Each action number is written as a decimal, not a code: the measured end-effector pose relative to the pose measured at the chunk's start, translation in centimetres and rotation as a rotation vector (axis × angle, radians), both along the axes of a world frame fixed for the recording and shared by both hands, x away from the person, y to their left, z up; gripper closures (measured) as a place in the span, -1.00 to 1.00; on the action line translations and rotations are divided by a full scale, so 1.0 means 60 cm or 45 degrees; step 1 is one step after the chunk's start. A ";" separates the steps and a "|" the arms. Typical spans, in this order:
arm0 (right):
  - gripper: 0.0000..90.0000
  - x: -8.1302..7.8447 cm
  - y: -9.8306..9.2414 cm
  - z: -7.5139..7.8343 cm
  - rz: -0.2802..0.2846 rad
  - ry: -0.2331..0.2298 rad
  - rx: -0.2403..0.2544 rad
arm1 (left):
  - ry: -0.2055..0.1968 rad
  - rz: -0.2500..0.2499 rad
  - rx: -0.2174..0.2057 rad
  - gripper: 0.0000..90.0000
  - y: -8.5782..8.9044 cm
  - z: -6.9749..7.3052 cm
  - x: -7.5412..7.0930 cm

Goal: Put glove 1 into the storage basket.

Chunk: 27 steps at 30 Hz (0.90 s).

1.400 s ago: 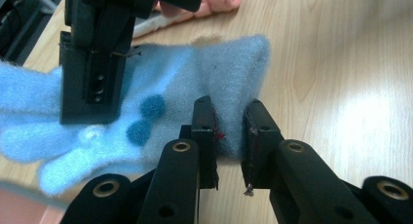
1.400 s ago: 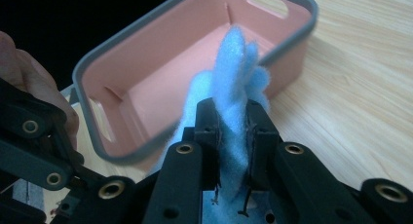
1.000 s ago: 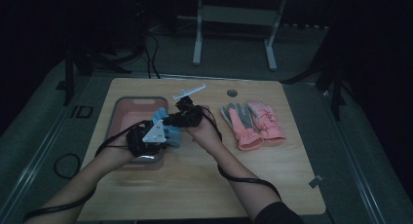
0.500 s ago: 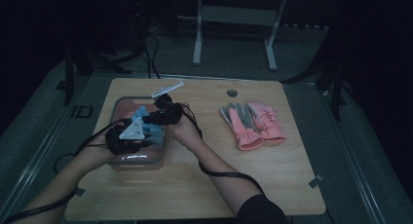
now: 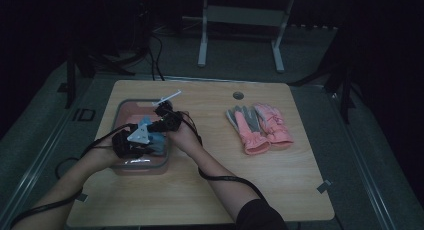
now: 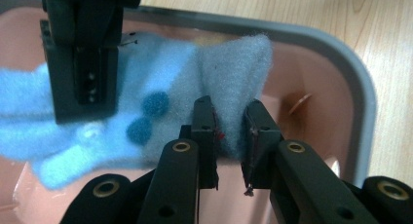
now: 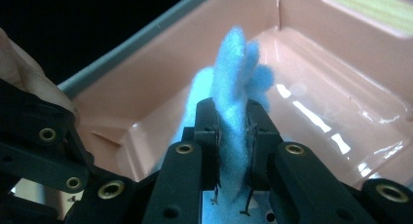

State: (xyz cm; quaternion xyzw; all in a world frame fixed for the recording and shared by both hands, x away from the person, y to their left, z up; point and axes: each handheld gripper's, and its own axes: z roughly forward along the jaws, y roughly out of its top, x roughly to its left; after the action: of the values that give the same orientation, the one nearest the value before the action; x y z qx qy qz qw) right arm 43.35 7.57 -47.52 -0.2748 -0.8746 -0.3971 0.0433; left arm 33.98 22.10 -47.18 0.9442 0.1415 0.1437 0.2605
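The left forearm comes in from the lower left edge of the high view and slants toward the pink tray [image 5: 125, 107], its hand wrapped around the left hand-held gripper [image 5: 150, 142], which sits low over the tray's near half with its grey plate tilted upward. In the left gripper view its two black jaws pinch a raised fold of a fluffy light blue glove [image 6: 160, 102]; the fabric is squeezed between the pads, and the rest of the glove spreads away ahead of the jaws over the tray's pink floor, with two darker blue dots just beyond the left jaw.

Immediately to the right, the right forearm crosses the surface [image 5: 280, 190] from the bottom middle, bent at the elbow and angled left, so that the right hand-held gripper [image 5: 161, 121] lies just beyond and beside the left one, over the tray. In the right gripper view its jaws are pressed onto another upright fold of the same glove, which stands up between the pads.

Well off to the right of both grippers, a pair of pink and grey gloves [image 5: 259, 127] lies flat on the surface.
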 end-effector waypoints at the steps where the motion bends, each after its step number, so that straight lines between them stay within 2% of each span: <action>1: 0.76 0.000 0.002 -0.002 0.002 0.001 -0.013 | 0.006 -0.001 0.007 0.75 0.000 -0.002 0.001; 7: 0.72 0.009 0.019 -0.014 -0.002 0.016 -0.056 | 0.031 0.011 0.020 0.75 0.011 -0.011 0.011; 9: 0.60 0.010 0.023 -0.015 -0.011 0.004 -0.062 | 0.047 0.016 0.018 0.74 0.015 -0.015 0.016; 11: 0.39 0.009 0.027 -0.014 -0.017 -0.011 -0.072 | 0.066 0.026 0.025 0.74 0.017 -0.020 0.022; 12: 0.31 0.010 0.027 -0.013 -0.021 -0.010 -0.070 | 0.052 0.032 0.035 0.74 0.017 -0.022 0.023; 14: 0.13 0.012 0.027 -0.012 -0.029 -0.021 -0.070 | 0.067 0.035 0.055 0.73 0.017 -0.027 0.029; 18: -0.05 0.015 0.025 -0.011 -0.018 -0.031 -0.100 | 0.087 0.053 0.063 0.72 0.016 -0.031 0.035; 20: -0.07 0.014 0.024 -0.010 -0.019 -0.039 -0.103 | 0.099 0.057 0.072 0.70 0.015 -0.033 0.038; 22: -0.12 0.012 0.023 -0.008 -0.018 -0.039 -0.091 | 0.134 0.077 0.070 0.59 0.012 -0.035 0.038; 23: -0.14 0.012 0.022 -0.007 -0.017 -0.044 -0.086 | 0.132 0.088 0.074 0.48 0.012 -0.034 0.037; 24: -0.19 0.010 0.021 -0.005 -0.011 -0.045 -0.076 | 0.134 0.113 0.058 0.29 0.012 -0.033 0.035; 27: -0.26 0.005 0.017 0.002 0.000 -0.044 -0.040 | 0.128 0.185 -0.009 -0.08 0.020 -0.027 0.029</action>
State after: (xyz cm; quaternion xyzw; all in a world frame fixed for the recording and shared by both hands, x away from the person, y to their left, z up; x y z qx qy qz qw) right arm 43.66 8.57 -47.41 -0.2686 -0.8813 -0.3881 0.0239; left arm 35.70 23.29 -48.78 0.9365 0.2231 0.1142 0.2452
